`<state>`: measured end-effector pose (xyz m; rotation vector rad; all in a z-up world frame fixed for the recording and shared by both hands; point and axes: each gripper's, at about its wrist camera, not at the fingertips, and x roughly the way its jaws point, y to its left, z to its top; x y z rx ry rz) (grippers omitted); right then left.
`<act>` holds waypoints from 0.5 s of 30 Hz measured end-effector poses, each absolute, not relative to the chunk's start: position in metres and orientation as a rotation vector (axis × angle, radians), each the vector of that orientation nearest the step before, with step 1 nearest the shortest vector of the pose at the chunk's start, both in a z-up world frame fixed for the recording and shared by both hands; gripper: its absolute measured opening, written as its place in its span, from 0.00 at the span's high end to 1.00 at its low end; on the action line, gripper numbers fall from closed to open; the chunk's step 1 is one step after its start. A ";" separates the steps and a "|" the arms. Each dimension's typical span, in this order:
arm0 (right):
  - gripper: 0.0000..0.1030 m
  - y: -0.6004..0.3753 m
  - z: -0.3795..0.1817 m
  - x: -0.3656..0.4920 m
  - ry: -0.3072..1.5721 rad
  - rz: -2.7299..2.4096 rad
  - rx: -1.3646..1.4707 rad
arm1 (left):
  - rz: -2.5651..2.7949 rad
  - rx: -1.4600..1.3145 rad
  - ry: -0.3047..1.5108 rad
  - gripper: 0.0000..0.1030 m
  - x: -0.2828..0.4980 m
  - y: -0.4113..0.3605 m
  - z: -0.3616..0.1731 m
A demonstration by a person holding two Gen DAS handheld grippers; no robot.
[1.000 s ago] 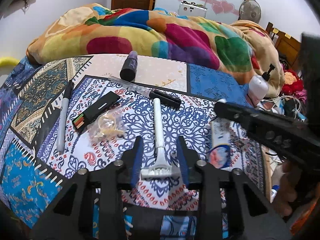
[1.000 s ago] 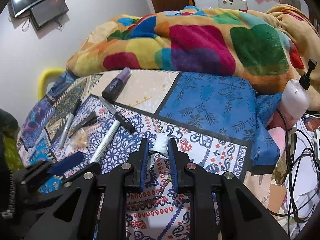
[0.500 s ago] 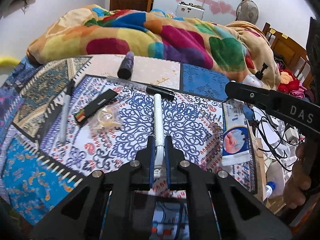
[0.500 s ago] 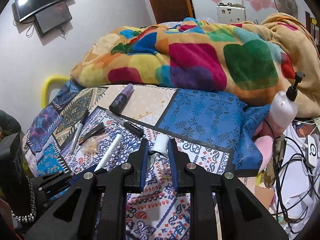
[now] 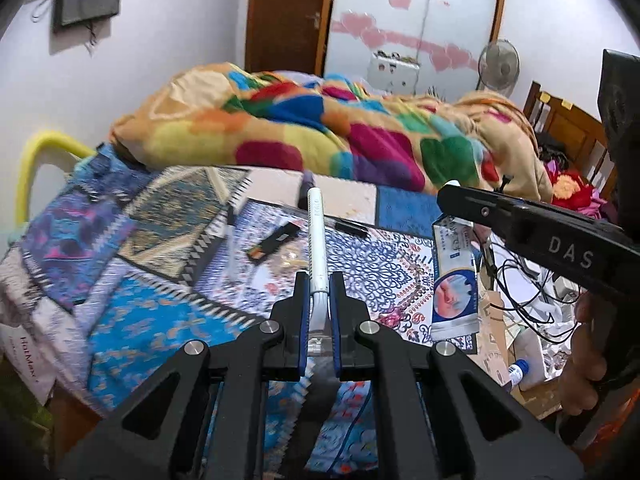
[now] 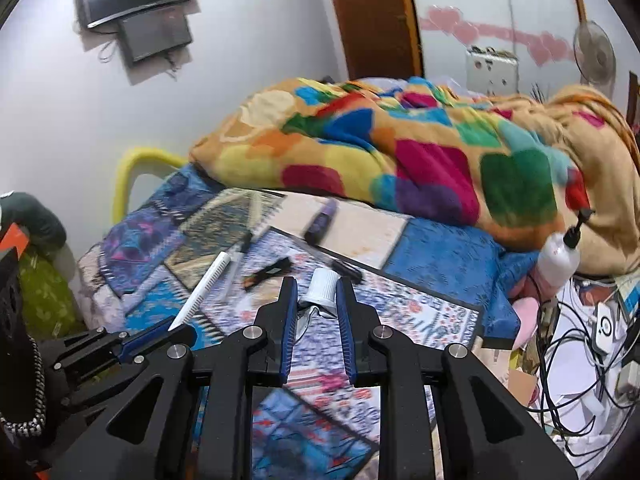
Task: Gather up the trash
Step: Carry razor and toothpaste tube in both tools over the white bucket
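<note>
Two hand-held grippers hang above the patterned bedspread (image 5: 168,304), each clamped on one item. The left gripper (image 5: 319,312) has its jaws pressed together on the lower end of a white disposable razor (image 5: 318,248), whose ribbed handle sticks forward and up over the bedspread; in the right wrist view the same razor (image 6: 204,286) slants up out of the left gripper (image 6: 150,338) at the lower left. The right gripper (image 6: 317,308) is closed on a squeezed white tube (image 6: 322,292), with the ribbed cap showing between its blue pads and the crumpled neck just behind it. In the left wrist view that tube (image 5: 454,276) hangs printed face outward from the tip of the right gripper (image 5: 452,198), over the right edge of the bedspread, and a hand (image 5: 586,344) grips the tool's handle at the far right. Lying on the bedspread beyond the razor are a dark purple cylinder (image 6: 322,220), a black pen (image 5: 352,227), a small black box with a striped end (image 5: 274,242) and a thin marker (image 6: 242,246), all blurred. A multicoloured blanket (image 6: 400,152) is heaped along the bedspread's far side. Off its right edge stands a pump bottle (image 6: 560,256) near a tangle of cables (image 6: 580,344).
</note>
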<state>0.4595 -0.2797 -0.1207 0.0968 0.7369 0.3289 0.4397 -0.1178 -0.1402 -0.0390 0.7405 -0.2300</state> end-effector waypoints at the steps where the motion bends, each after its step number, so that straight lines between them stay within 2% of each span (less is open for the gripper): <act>1: 0.83 -0.273 -0.116 0.455 0.729 0.338 0.090 | -0.221 -0.044 0.732 0.92 0.432 -0.111 -0.135; 15: 0.83 -0.179 -0.065 0.388 0.639 0.494 0.012 | -0.039 -0.122 0.643 0.92 0.333 0.002 -0.089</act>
